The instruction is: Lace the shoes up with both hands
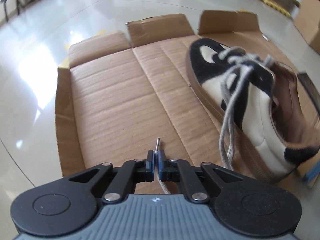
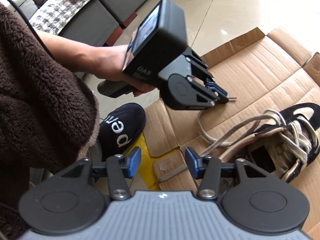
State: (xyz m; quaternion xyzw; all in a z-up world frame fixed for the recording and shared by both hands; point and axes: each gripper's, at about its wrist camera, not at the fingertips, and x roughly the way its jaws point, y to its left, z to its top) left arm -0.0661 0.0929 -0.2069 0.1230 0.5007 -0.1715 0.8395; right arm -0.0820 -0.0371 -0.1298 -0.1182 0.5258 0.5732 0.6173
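In the left wrist view, the flattened cardboard box is lying on the glossy tiled floor, filling the middle of the picture. At six o'clock the left gripper is pinching a shoelace end between its blue pads, jaws pressed together on it, the metal-tipped aglet poking out toward twelve o'clock. The lace is running back under the gripper body. At about three o'clock the black-and-cream sneaker is resting on the cardboard, toe toward twelve, grey laces hanging loosely down its near side.

In the right wrist view, a brown fleece sleeve is filling nine o'clock, a dark slipper showing near the centre. A hand is holding the left gripper at about one o'clock, its tip clamping the lace end just above the cardboard. At six o'clock the right gripper is standing spread, nothing between its pads; one lace strand is passing just beside its right pad. The sneaker is lying at three o'clock, its opening facing the camera.
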